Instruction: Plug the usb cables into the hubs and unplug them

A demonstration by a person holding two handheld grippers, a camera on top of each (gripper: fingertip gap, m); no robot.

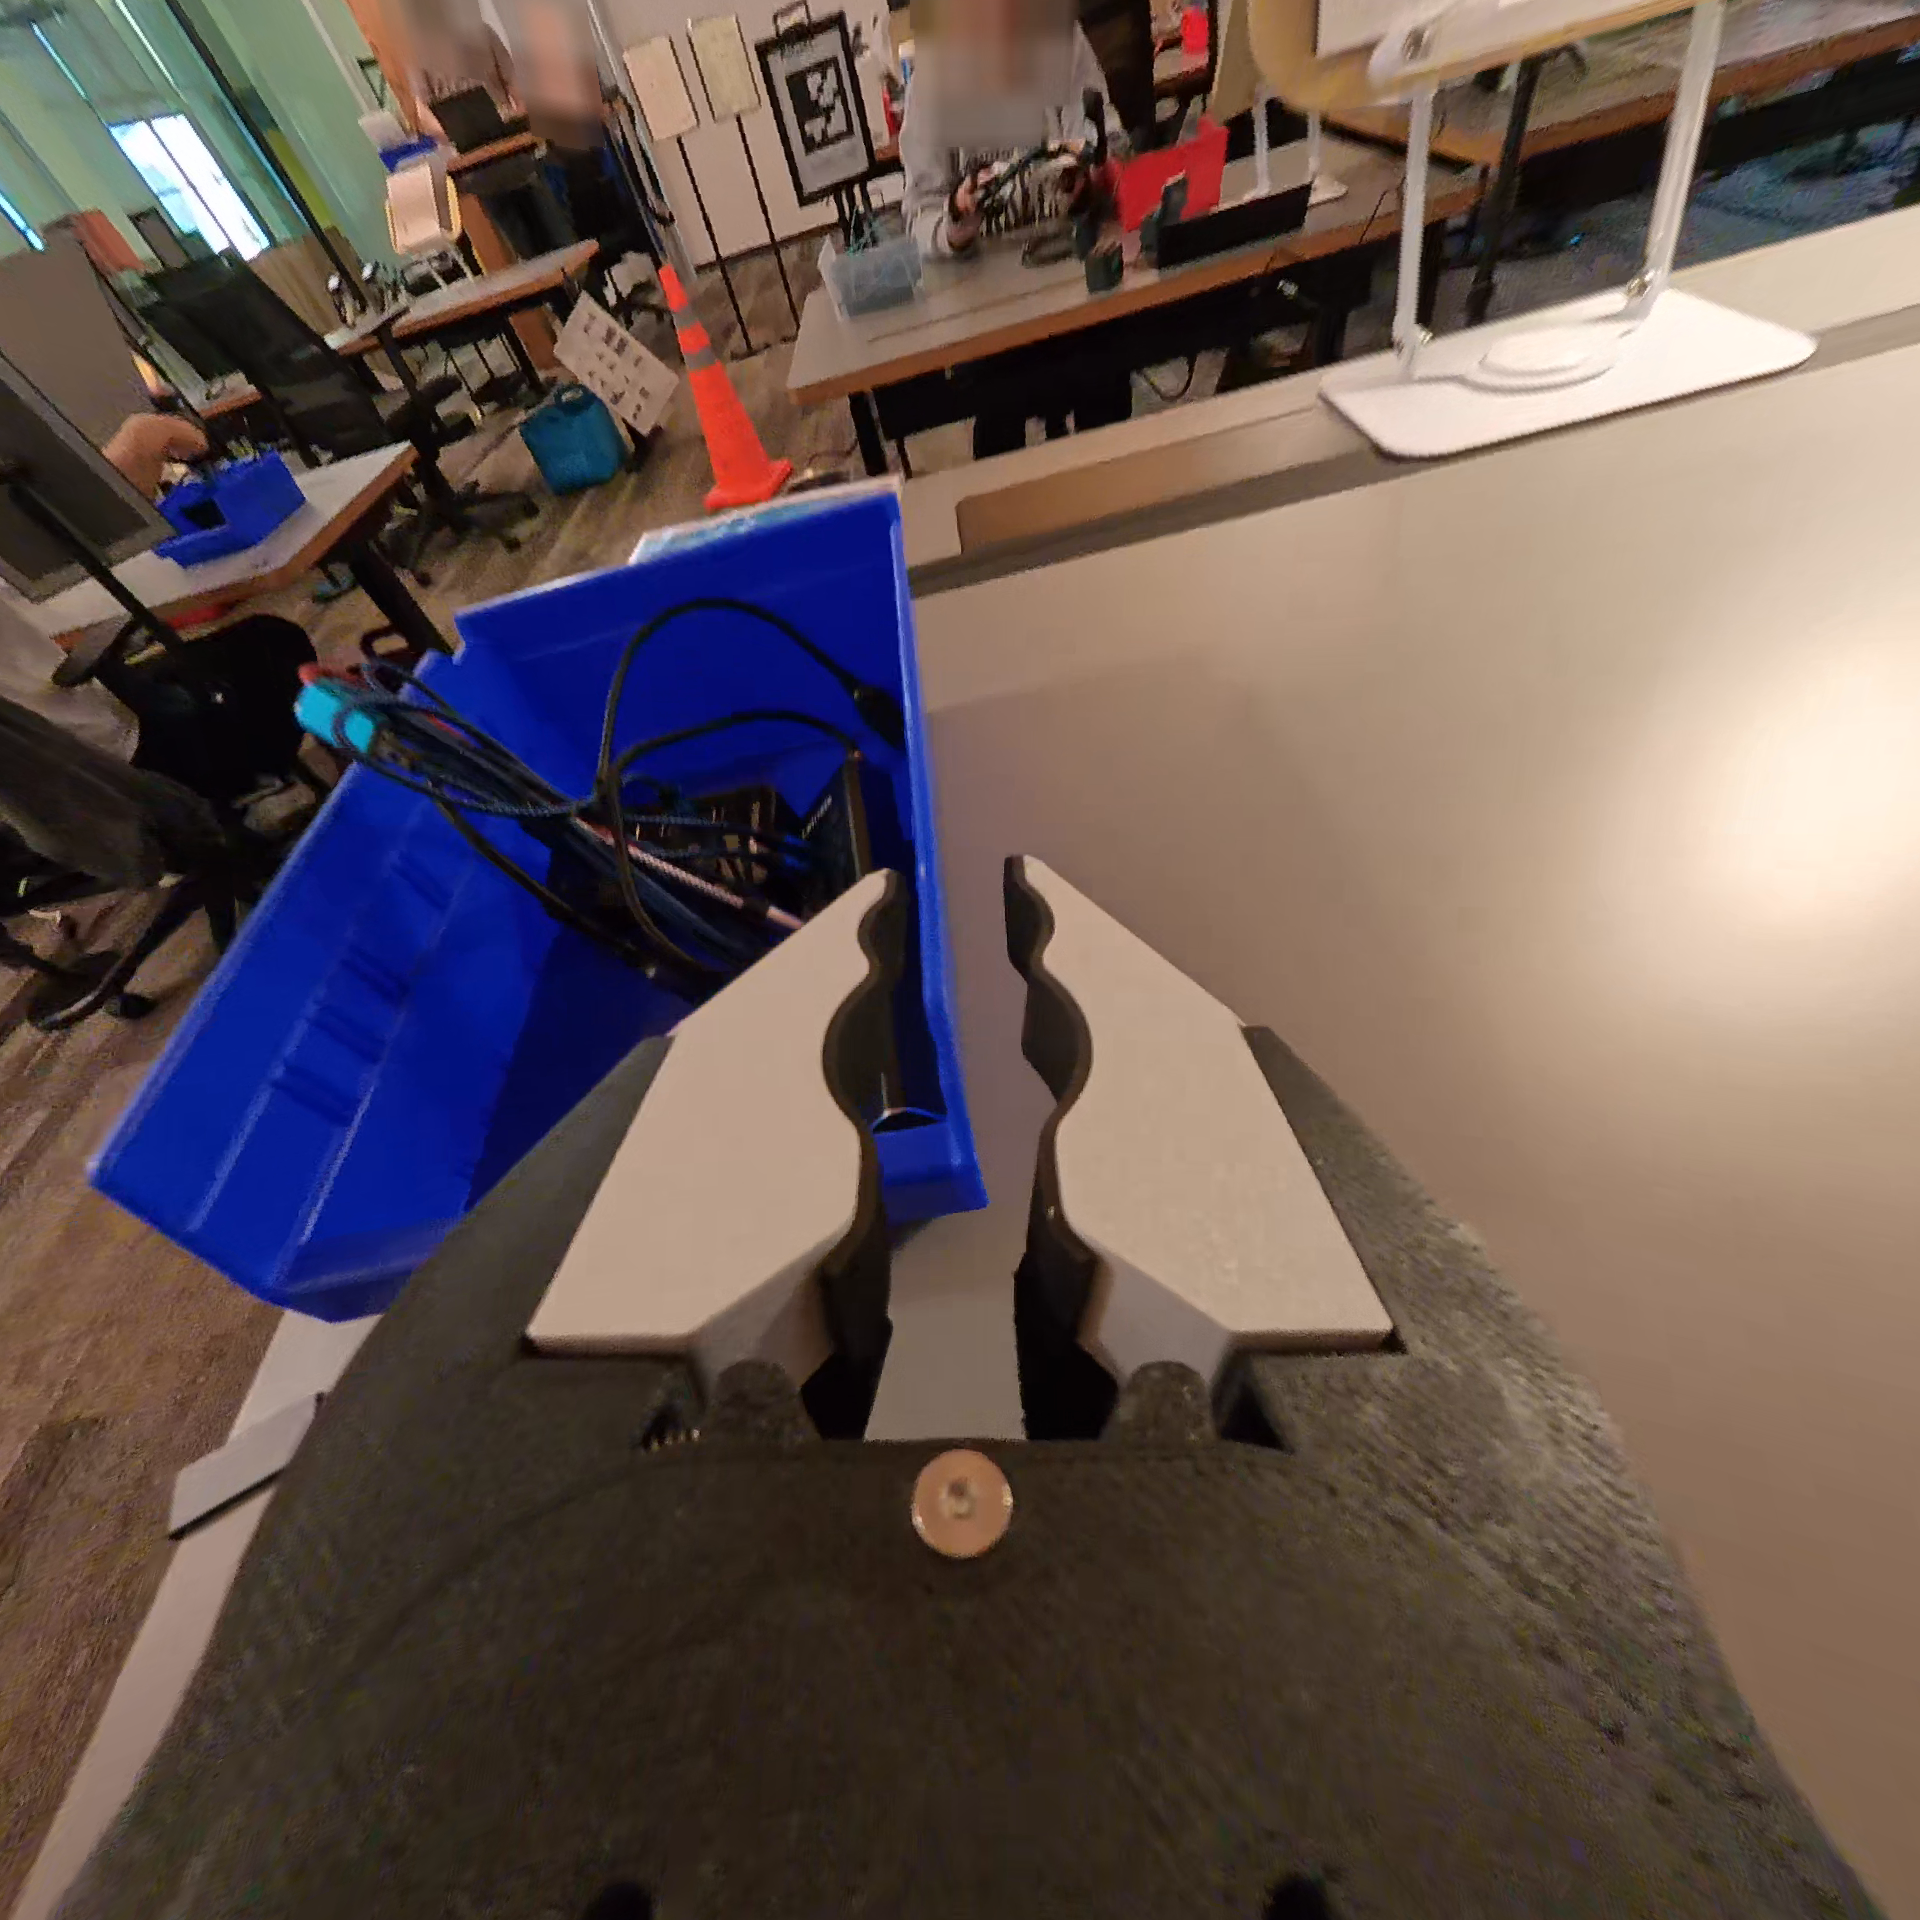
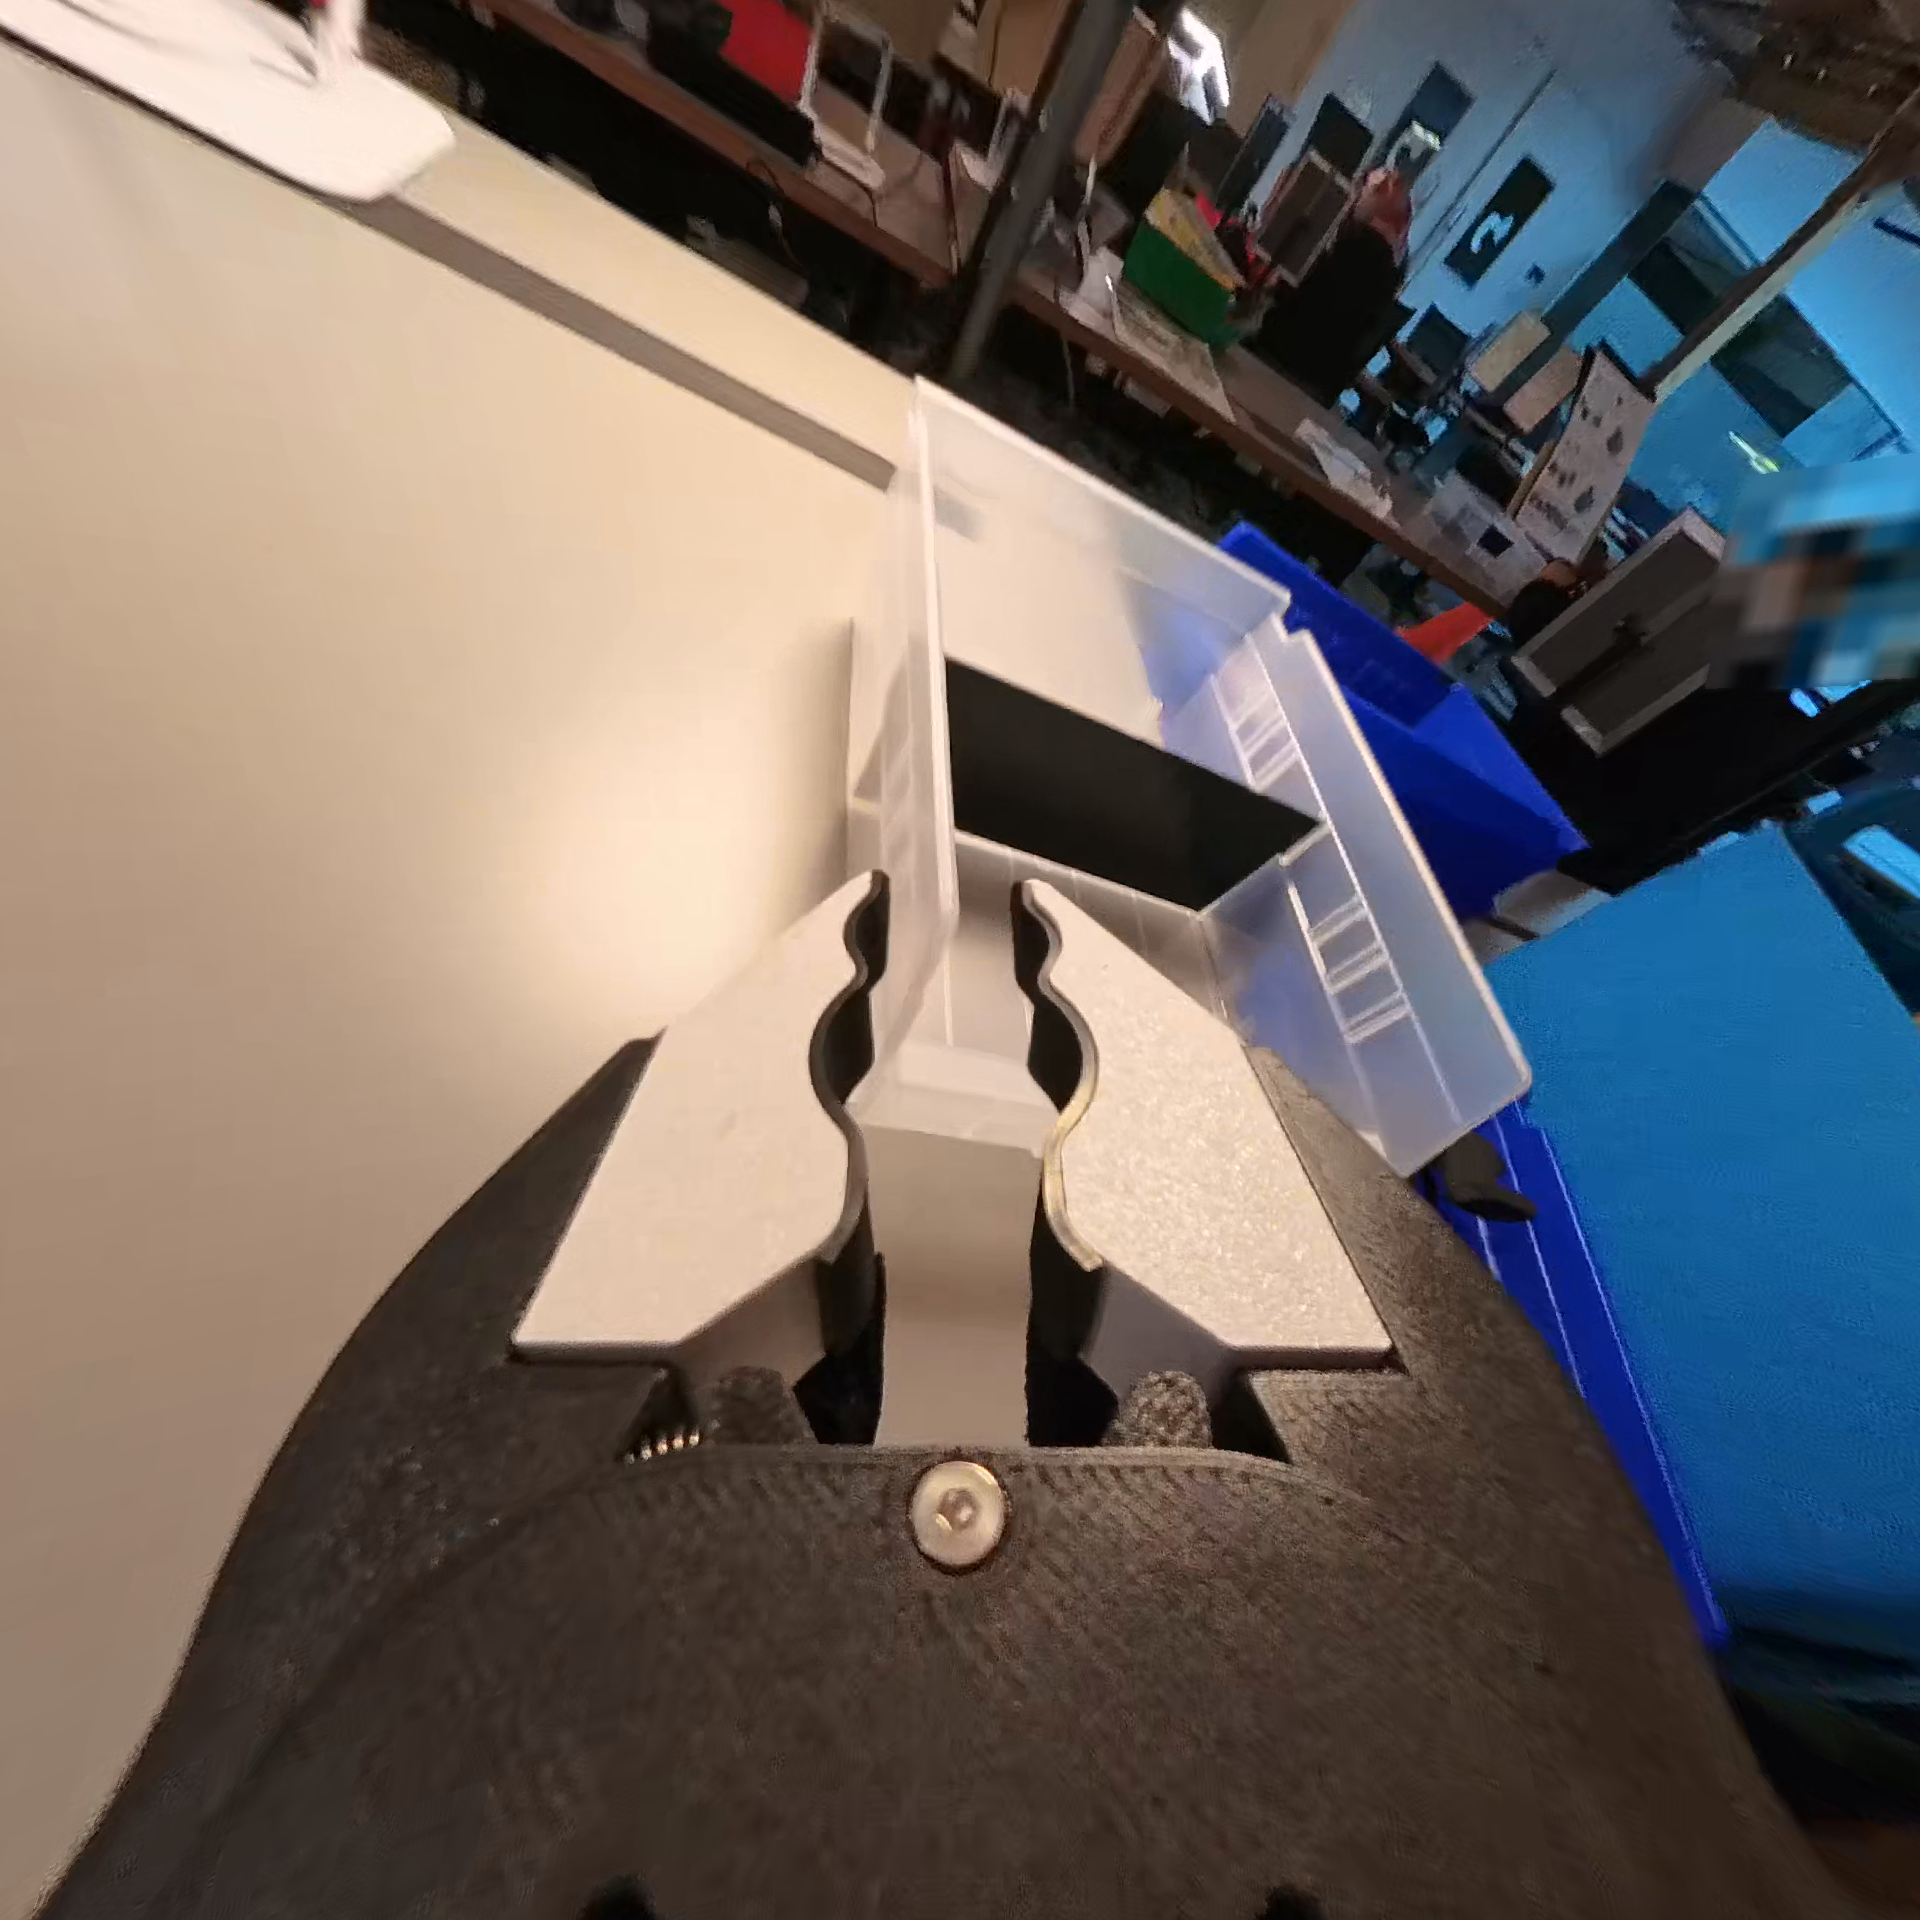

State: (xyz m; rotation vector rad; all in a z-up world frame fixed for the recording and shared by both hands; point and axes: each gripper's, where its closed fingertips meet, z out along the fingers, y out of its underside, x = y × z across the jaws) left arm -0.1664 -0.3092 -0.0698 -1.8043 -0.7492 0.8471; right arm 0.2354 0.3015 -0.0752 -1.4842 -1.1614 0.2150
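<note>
A blue bin (image 1: 416, 1039) holds a tangle of black and blue braided USB cables (image 1: 623, 821) and a dark boxy item. It hangs mostly past the table's left edge. My left gripper (image 1: 951, 878) has its jaws on either side of the bin's right wall and holds it. In the right wrist view a clear plastic bin (image 2: 1299, 831) holds a flat black item (image 2: 1101, 769) and juts past the table's right edge. My right gripper (image 2: 951, 894) is closed on its left wall.
The grey table (image 1: 1455, 831) also shows in the right wrist view (image 2: 416, 623). A white stand base (image 1: 1558, 364) sits at its far edge. More blue bins (image 2: 1455, 748) lie right of the clear bin. An orange cone (image 1: 727, 416), chairs and other desks with people are beyond. About 75 cm separates my left fingertips from my right.
</note>
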